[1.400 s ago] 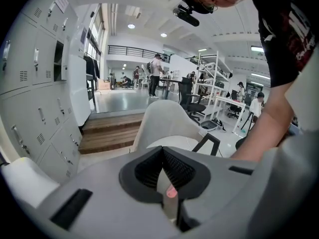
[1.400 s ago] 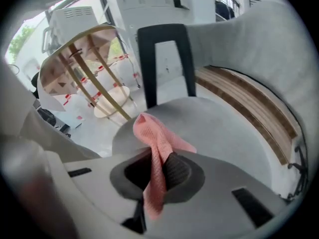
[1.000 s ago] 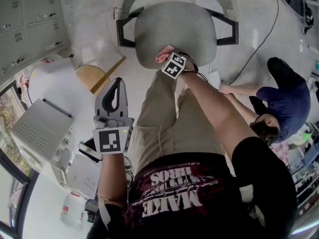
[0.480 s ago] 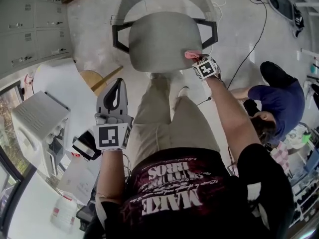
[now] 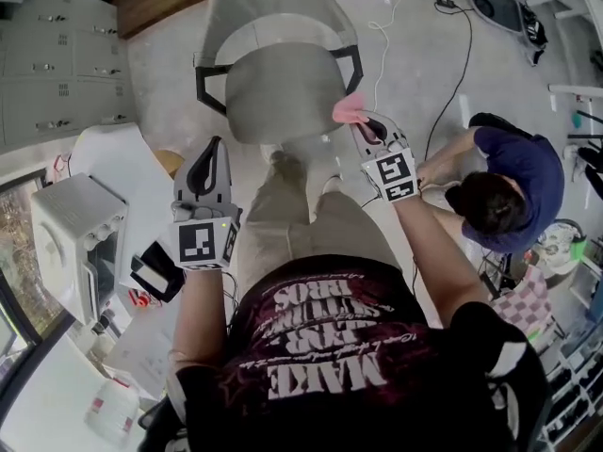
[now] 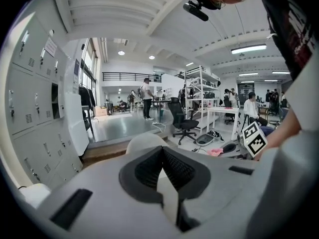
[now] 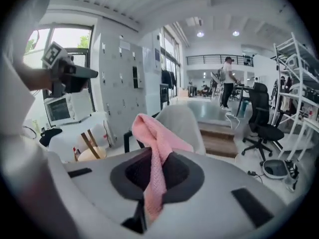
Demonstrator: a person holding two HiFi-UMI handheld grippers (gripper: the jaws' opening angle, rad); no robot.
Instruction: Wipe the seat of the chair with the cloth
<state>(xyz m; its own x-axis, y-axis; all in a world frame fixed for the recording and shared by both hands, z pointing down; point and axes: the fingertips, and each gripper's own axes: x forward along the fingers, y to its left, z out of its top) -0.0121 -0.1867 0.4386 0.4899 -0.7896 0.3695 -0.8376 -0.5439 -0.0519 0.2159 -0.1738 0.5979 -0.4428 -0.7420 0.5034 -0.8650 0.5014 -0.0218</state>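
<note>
The grey chair seat (image 5: 273,88) with black armrests stands just ahead of the person's legs; its pale backrest (image 7: 180,119) also shows in the right gripper view. My right gripper (image 5: 366,126) is shut on the pink cloth (image 5: 350,110), holding it in the air off the seat's front right corner, apart from the seat. The cloth (image 7: 153,156) sticks up from between the jaws and flops over. My left gripper (image 5: 211,169) hangs to the left of the legs, shut with nothing in it; its jaws meet in the left gripper view (image 6: 162,152).
A person in a blue top (image 5: 513,172) crouches on the floor at the right. A black cable (image 5: 454,69) runs across the floor beyond them. At the left are a white appliance (image 5: 77,238) on a table, a round wooden stool (image 5: 171,161) and grey lockers (image 5: 52,59).
My right gripper has carried the cloth from the seat's front edge across to the right and lifted it clear of the seat. The left gripper has stayed by the legs.
</note>
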